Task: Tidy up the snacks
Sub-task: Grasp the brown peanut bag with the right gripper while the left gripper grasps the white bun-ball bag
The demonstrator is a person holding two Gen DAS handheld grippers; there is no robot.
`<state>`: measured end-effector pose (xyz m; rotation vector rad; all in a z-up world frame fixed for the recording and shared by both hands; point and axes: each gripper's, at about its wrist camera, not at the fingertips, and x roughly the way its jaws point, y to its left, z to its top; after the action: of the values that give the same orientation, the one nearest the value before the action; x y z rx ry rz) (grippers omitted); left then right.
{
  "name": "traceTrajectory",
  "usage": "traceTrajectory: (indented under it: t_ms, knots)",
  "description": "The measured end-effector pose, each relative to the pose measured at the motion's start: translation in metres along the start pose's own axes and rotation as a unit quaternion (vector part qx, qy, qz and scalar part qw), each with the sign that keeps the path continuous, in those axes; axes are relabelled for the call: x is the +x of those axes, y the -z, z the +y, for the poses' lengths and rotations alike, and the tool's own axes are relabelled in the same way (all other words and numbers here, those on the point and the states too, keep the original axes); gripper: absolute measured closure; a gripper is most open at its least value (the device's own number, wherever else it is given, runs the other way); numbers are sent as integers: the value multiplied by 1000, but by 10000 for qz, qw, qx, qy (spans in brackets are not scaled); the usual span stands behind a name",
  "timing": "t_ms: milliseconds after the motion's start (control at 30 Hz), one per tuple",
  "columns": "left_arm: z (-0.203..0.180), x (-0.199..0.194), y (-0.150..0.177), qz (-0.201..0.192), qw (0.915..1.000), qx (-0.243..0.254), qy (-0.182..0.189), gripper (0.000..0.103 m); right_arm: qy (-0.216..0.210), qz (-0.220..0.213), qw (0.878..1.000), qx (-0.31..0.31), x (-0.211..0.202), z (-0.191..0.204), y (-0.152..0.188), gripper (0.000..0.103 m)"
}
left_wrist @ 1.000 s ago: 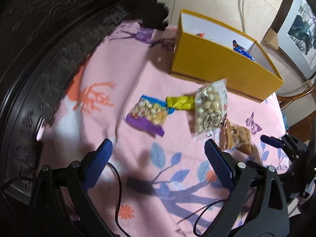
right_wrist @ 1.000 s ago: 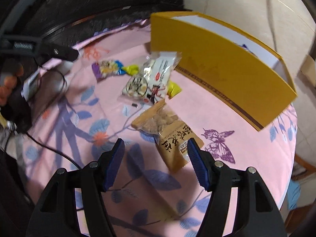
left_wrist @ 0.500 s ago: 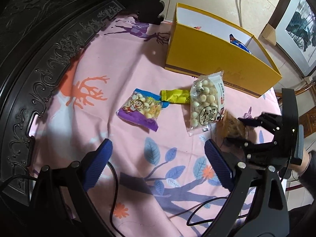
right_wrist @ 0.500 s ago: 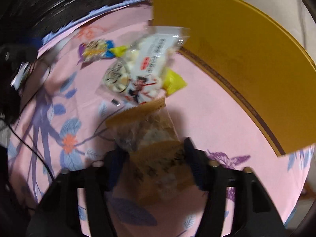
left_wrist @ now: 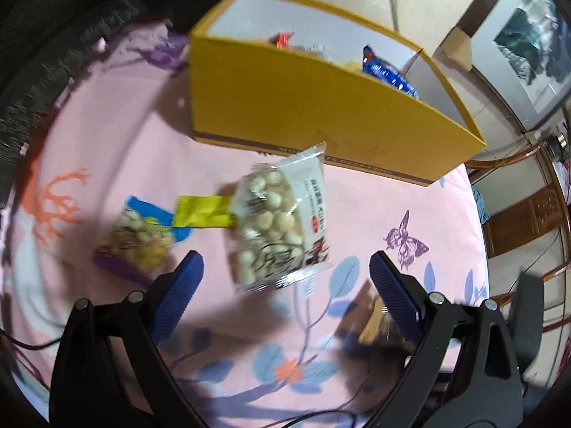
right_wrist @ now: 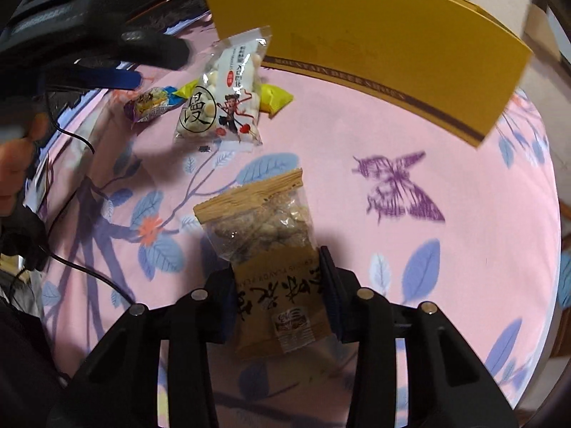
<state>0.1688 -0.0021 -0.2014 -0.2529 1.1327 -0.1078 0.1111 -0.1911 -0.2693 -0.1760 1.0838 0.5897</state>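
Observation:
My right gripper (right_wrist: 276, 264) has its jaws closing, and the pads press both sides of a brown snack bag (right_wrist: 264, 228) with a clear top. In the left wrist view that brown bag (left_wrist: 373, 315) is blurred and partly hidden behind my right-hand finger. My left gripper (left_wrist: 285, 264) is open and hovers just above a white bag of round puffs (left_wrist: 282, 228). Left of it lie a yellow packet (left_wrist: 203, 210) and a purple-and-blue bag (left_wrist: 142, 239). An open yellow box (left_wrist: 321, 107) with several snacks inside stands behind them.
A pink cloth (right_wrist: 357, 185) with leaf and butterfly prints covers the round table. A dark carved rim (left_wrist: 43, 71) curves round its left side. Black cables (right_wrist: 82, 267) trail over the cloth at the left. A wooden chair (left_wrist: 528, 214) stands beyond the right edge.
My right gripper closed from wide open onto the brown bag and rolled. My left gripper moved forward and down toward the white puff bag and stayed open.

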Motion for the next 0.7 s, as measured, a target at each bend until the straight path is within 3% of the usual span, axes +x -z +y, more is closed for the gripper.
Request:
traceTrajectory:
  t_ms: [233,500,567,700]
  knots:
    - [-10,45,-13,435,9980,-56,-450,7,53,-94,9999,81,-1,5,2,59]
    - [5,67,-17,649,9949,-422,-640,9,-19,-197,9997,130,-11,-2,13,59]
    - [5,67,-20,603,9956,-378,-610,25,-29,-206,9997,130,-13,-3,15,59]
    - [6,65,-20,527,9967,-251,-567,39,-39,-170,9997,145,-16,-5,16,61]
